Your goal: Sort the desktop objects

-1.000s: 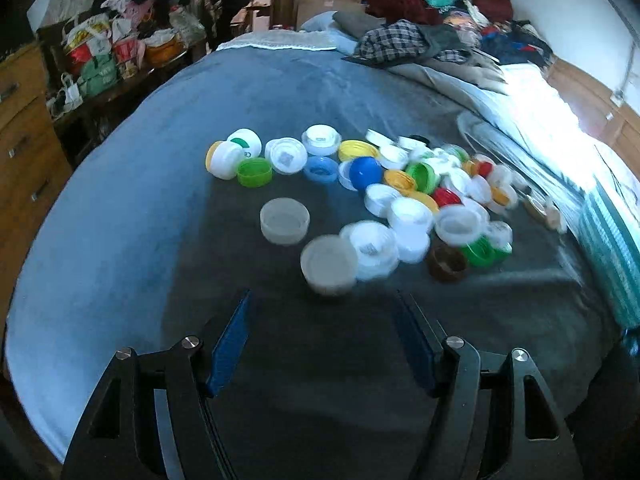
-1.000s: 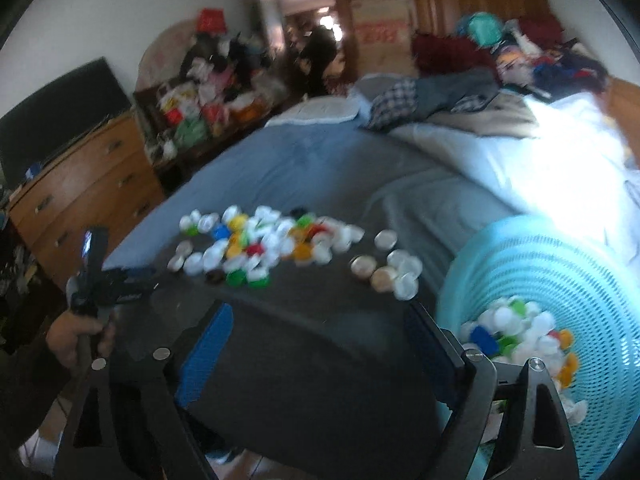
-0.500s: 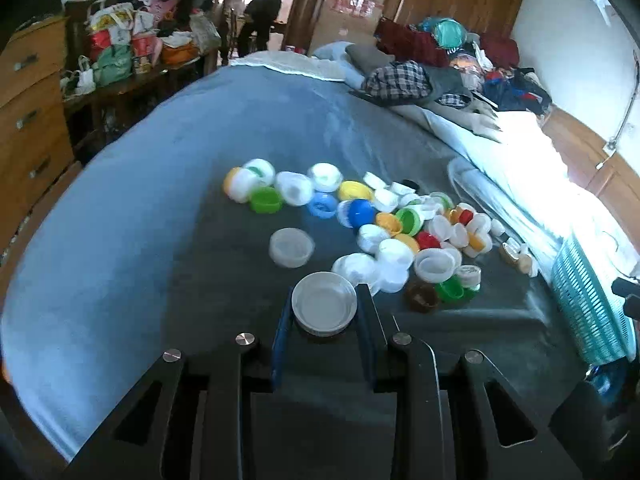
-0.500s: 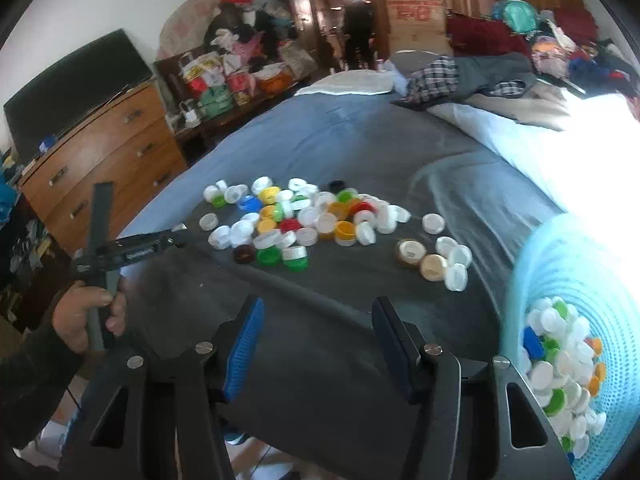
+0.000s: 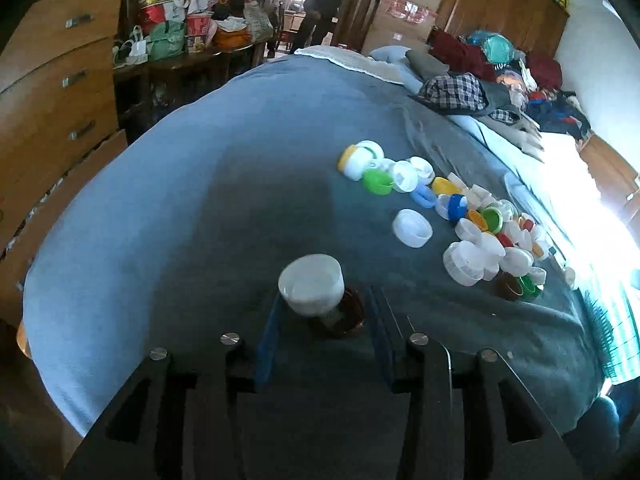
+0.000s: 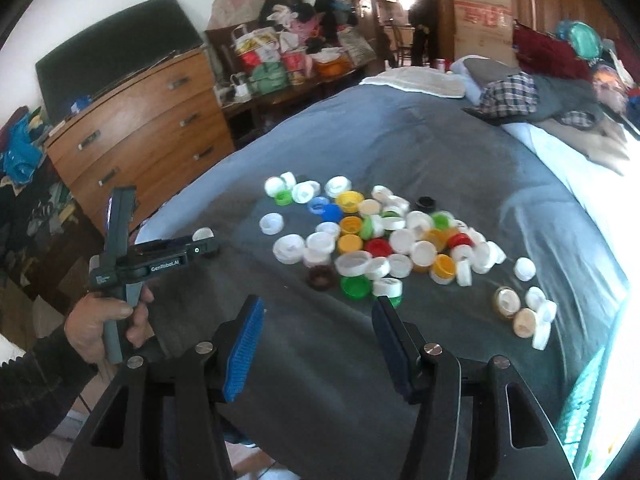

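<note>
At the far left of the right wrist view, your left hand [image 6: 106, 320] grips the handle of the left gripper [image 6: 202, 242], which reaches toward the heap of caps [image 6: 376, 236] on the grey blanket [image 6: 420, 148]. A white cap [image 6: 203, 234] sits at its tip, left of the heap and well apart from it. In the left wrist view that same white cap [image 5: 312, 282] stands tilted between the blue pads [image 5: 267, 332], open side up, with a dark brown cap [image 5: 344, 314] just beneath and behind it. The jaws are opening at this moment and a gap shows on each side of the white cap, so the pads do not press it.

Right of that, the heap lies spread across the middle of the blanket: white caps mostly, mixed with yellow, green, red and blue ones. A lone white cap [image 5: 413, 227] lies just left of the heap.

Your right gripper [image 6: 318, 340] hovers in front of the heap with its jaws spread about halfway and nothing between them. Right of the heap, a few tan and white caps [image 6: 524, 314] form a small cluster. At the far right edge, beyond the blanket, the rim of a teal basket [image 6: 582, 396] shows.
</note>
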`<state>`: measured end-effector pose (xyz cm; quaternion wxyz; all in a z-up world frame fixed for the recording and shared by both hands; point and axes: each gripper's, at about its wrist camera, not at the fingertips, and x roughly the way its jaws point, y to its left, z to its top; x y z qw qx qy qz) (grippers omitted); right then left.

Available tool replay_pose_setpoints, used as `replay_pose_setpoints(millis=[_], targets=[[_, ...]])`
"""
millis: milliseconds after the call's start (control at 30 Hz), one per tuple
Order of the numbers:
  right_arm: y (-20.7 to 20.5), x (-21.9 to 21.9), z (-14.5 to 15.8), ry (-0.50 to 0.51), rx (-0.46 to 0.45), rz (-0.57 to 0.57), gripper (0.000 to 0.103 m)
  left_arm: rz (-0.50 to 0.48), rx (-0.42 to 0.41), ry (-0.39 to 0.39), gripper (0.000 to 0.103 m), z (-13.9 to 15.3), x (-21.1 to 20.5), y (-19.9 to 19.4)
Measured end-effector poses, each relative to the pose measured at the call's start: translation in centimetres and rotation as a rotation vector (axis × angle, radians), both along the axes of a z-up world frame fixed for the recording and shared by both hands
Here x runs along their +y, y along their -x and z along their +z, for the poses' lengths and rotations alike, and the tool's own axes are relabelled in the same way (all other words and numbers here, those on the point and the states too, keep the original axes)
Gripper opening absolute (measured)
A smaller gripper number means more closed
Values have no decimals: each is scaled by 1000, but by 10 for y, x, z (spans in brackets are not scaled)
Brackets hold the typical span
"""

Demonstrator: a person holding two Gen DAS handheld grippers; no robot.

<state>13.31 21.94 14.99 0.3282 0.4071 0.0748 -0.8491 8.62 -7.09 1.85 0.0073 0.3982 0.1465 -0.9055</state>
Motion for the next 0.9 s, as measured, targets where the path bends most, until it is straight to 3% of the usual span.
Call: replay_pose_setpoints(millis=[133, 267, 400, 467, 533, 733, 767, 800, 833, 900], targets=[[0, -10, -12, -19, -24, 12, 61, 72, 55, -22, 41, 2, -19, -9], [0, -18, -19, -21, -43, 16, 61, 68, 55, -64, 44, -3, -27, -7], [0, -25, -25, -26, -57, 30, 61, 69, 59, -126, 59, 2, -30, 1], [2, -28, -28, -24, -64, 35, 62, 72, 61, -156, 59, 4, -30, 9], [4, -31, -29, -22, -67, 37, 62, 52, 63, -132, 59, 7, -25, 16], [11, -37, -34, -17, -79, 43, 62, -93, 23, 57, 59, 6, 10, 34], [12, -38, -35, -16, -83, 45, 62, -103, 6, 93, 58, 2, 14, 36], [13, -40, -36, -15, -86, 49, 62, -114, -5, 106, 51, 0, 15, 37], [14, -41, -36, -15, -85, 51, 62, -120, -12, 107, 30, -2, 16, 37], [17, -46, -35, -8, -75, 56, 62, -118, -12, 92, 25, -4, 14, 35]])
